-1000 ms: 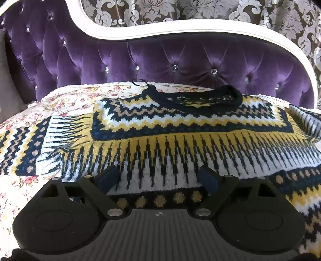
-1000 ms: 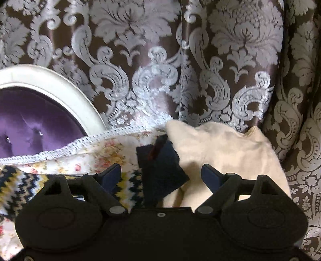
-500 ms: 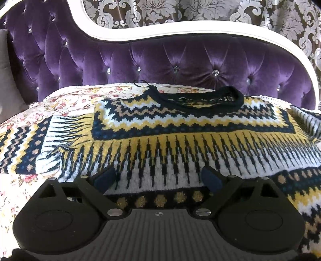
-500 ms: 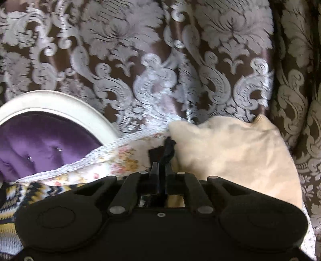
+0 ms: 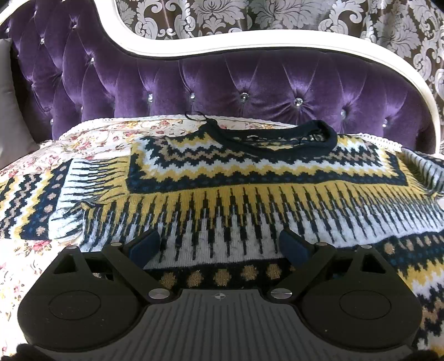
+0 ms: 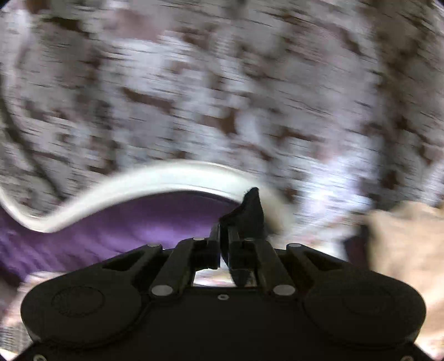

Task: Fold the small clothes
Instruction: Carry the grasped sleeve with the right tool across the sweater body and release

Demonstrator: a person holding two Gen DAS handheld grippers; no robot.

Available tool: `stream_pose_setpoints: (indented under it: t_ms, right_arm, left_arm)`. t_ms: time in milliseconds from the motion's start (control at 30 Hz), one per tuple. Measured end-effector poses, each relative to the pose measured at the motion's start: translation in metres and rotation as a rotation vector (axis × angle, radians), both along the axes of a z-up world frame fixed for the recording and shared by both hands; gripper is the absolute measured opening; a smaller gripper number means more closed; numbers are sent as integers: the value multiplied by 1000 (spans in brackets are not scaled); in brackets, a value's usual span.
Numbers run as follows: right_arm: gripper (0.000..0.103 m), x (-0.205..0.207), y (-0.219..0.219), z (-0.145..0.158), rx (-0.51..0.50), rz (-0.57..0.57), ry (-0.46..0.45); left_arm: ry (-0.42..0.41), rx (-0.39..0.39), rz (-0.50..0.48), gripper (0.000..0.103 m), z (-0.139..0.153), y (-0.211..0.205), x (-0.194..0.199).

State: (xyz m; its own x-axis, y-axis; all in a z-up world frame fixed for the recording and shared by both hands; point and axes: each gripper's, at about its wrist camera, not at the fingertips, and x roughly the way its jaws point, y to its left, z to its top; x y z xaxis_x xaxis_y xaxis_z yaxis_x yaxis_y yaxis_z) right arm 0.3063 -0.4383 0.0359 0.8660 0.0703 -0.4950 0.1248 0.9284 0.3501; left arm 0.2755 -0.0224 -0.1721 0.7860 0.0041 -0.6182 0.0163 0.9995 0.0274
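Observation:
A knitted sweater in navy, yellow and white zigzags lies spread face up on the floral bed cover, its dark collar toward the headboard. My left gripper is open and empty, low over the sweater's lower body. In the blurred right wrist view, my right gripper is shut on the sweater's dark sleeve cuff, lifted in front of the headboard. The rest of that sleeve is hidden below the gripper.
A purple tufted headboard with a white frame stands behind the bed, with a patterned curtain beyond. A cream cushion lies at the right. A grey pillow is at the far left.
My right gripper, shut on the cuff since half a second ago, has lifted it and swung fast to the left, blurring the view. The left gripper has barely moved.

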Motion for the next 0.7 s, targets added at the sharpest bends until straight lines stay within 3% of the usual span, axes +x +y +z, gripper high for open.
stream_pose_setpoints:
  t_ms: [133, 233, 333, 500, 533, 567, 700]
  right_arm:
    - [10, 22, 86, 34, 50, 186, -74]
    - [10, 42, 155, 39, 105, 332, -74]
    - [10, 63, 223, 21, 131, 448, -33]
    - [10, 91, 314, -37, 126, 581, 87]
    - [12, 95, 327, -48, 125, 600, 105]
    - [21, 98, 335, -58, 133, 623, 120]
    - [29, 92, 333, -65, 189, 622, 101]
  left_arm:
    - [-2, -12, -1, 94, 0, 1, 0]
    - [-3, -19, 0, 94, 1, 2, 0]
    - [-6, -32, -2, 94, 1, 3, -1]
    - [-10, -51, -5, 95, 1, 5, -2]
    - [-10, -56, -6, 95, 1, 6, -2]
    - [-11, -61, -7, 95, 1, 7, -2]
    - [-12, -73, -9, 95, 2, 7, -3]
